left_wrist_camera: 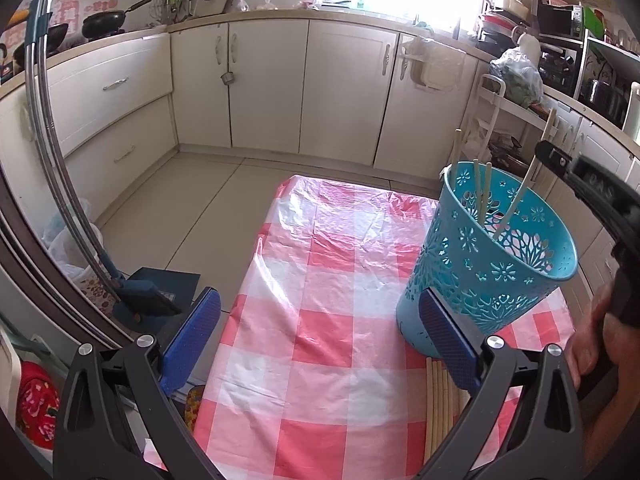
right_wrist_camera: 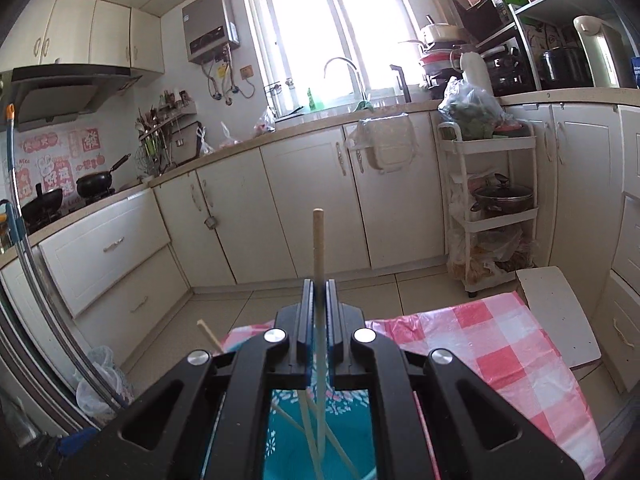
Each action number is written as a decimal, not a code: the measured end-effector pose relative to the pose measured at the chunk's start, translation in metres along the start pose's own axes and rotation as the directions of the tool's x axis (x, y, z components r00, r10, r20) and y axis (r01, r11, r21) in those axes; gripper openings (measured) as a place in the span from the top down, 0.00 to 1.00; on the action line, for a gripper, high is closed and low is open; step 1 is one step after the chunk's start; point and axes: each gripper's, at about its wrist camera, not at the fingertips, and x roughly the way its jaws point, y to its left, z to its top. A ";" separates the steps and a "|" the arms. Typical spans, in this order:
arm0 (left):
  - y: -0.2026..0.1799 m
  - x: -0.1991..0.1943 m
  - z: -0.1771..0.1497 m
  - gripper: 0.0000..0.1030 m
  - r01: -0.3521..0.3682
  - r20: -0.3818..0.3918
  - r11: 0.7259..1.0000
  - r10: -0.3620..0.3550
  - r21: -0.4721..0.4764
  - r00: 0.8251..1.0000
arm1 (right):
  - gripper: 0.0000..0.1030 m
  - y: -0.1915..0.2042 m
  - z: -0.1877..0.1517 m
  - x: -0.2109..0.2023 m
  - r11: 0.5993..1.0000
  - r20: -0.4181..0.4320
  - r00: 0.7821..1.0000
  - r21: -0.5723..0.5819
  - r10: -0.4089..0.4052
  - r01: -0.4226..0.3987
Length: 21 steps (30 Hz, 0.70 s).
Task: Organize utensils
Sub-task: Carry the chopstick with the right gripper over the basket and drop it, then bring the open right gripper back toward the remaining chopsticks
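A turquoise cut-out basket (left_wrist_camera: 492, 256) stands on the pink-checked tablecloth (left_wrist_camera: 320, 320) with several pale chopsticks (left_wrist_camera: 482, 196) leaning inside it. My right gripper (right_wrist_camera: 319, 292) is shut on one chopstick (right_wrist_camera: 318, 240), held nearly upright over the basket (right_wrist_camera: 320, 432), its lower end inside the basket's mouth. In the left wrist view the right gripper (left_wrist_camera: 546, 154) comes in from the right above the rim, in a hand. My left gripper (left_wrist_camera: 320, 340) stands open, holding nothing, just in front of the basket. More chopsticks (left_wrist_camera: 438, 392) lie flat on the cloth by its right finger.
The table's far edge drops to a tiled floor (left_wrist_camera: 200, 200) ringed by cream cabinets (right_wrist_camera: 304, 208). A white trolley (right_wrist_camera: 492, 216) stands at the right, with a white board (right_wrist_camera: 556, 312) beside the table. A mop and dustpan (left_wrist_camera: 152, 300) sit left of the table.
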 end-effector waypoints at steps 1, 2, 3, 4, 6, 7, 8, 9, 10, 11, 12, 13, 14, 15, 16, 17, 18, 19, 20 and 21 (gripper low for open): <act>0.001 0.000 0.000 0.07 -0.002 -0.001 1.000 0.002 -0.001 1.000 | 0.94 0.000 -0.004 -0.004 1.000 -0.010 1.000 -0.009 0.004 -0.004; 0.001 0.000 0.000 0.07 -0.004 -0.001 1.000 0.004 -0.002 1.000 | 0.94 0.000 -0.007 -0.010 1.000 -0.017 1.000 -0.016 0.007 -0.007; 0.002 0.000 0.000 0.07 -0.005 0.000 1.000 0.005 -0.003 1.000 | 0.93 -0.001 -0.010 -0.018 1.000 -0.022 1.000 -0.022 0.008 -0.008; 0.002 0.000 0.000 0.07 -0.007 0.001 1.000 0.007 -0.002 1.000 | 0.93 -0.001 -0.014 -0.023 1.000 -0.023 1.000 -0.022 0.010 -0.010; 0.002 -0.001 -0.001 0.07 -0.012 0.004 1.000 0.012 0.002 1.000 | 0.90 -0.005 -0.019 -0.040 1.000 -0.027 1.000 -0.022 0.012 -0.013; 0.003 -0.001 -0.001 0.07 -0.013 0.005 1.000 0.013 0.003 1.000 | 0.83 -0.008 -0.022 -0.049 1.000 -0.028 1.000 -0.022 0.010 -0.010; 0.003 -0.001 -0.001 0.07 -0.015 0.008 1.000 0.015 0.005 1.000 | 0.79 -0.011 -0.025 -0.059 1.000 -0.028 1.000 -0.018 0.006 -0.006; 0.002 -0.002 -0.002 0.07 -0.017 0.010 1.000 0.017 0.007 1.000 | 0.70 -0.013 -0.029 -0.067 1.000 -0.029 1.000 -0.012 0.000 0.000; 0.002 -0.002 -0.002 0.07 -0.020 0.012 1.000 0.020 0.008 1.000 | 0.67 -0.016 -0.034 -0.077 1.000 -0.032 0.999 -0.007 -0.006 0.006; 0.002 -0.002 -0.002 0.07 -0.021 0.013 1.000 0.021 0.008 1.000 | 0.67 -0.019 -0.039 -0.086 1.000 -0.039 0.999 -0.003 -0.010 0.010; 0.003 -0.003 -0.002 0.07 -0.022 0.016 1.000 0.021 0.008 1.000 | 0.67 -0.022 -0.045 -0.093 1.000 -0.049 0.999 -0.001 -0.017 0.017; 0.003 -0.004 -0.002 0.07 -0.024 0.022 1.000 0.024 0.007 0.999 | 0.65 -0.024 -0.052 -0.101 1.000 -0.063 0.998 0.004 -0.023 0.023; 0.003 -0.005 -0.002 0.07 -0.026 0.027 1.000 0.026 0.006 0.999 | 0.64 -0.028 -0.060 -0.108 1.000 -0.082 0.996 0.006 -0.030 0.031; 0.003 -0.006 -0.002 0.07 -0.026 0.031 1.000 0.026 0.005 0.999 | 0.62 -0.029 -0.068 -0.113 0.999 -0.102 0.994 0.000 -0.038 0.038; 0.003 -0.007 -0.002 0.07 -0.026 0.034 1.000 0.026 0.004 0.999 | 0.62 -0.030 -0.076 -0.117 0.999 -0.125 0.991 -0.011 -0.047 0.046; 0.003 -0.007 -0.003 0.07 -0.027 0.037 1.000 0.026 0.004 0.999 | 0.61 -0.031 -0.084 -0.120 0.998 -0.148 0.988 -0.024 -0.055 0.052; 0.004 -0.008 -0.003 0.07 -0.029 0.041 1.000 0.029 0.002 0.999 | 0.60 -0.033 -0.090 -0.122 0.998 -0.170 0.983 -0.031 -0.062 0.058; 0.004 -0.009 -0.003 0.07 -0.031 0.046 1.000 0.031 0.002 0.998 | 0.59 -0.034 -0.096 -0.121 0.997 -0.192 0.979 -0.031 -0.068 0.063; 0.004 -0.010 -0.003 0.07 -0.033 0.051 0.999 0.033 0.002 0.998 | 0.59 -0.036 -0.099 -0.120 0.997 -0.215 0.974 -0.025 -0.072 0.068; 0.005 -0.011 -0.003 0.07 -0.034 0.055 0.999 0.034 0.004 0.998 | 0.59 -0.037 -0.102 -0.118 0.997 -0.238 0.969 -0.013 -0.072 0.071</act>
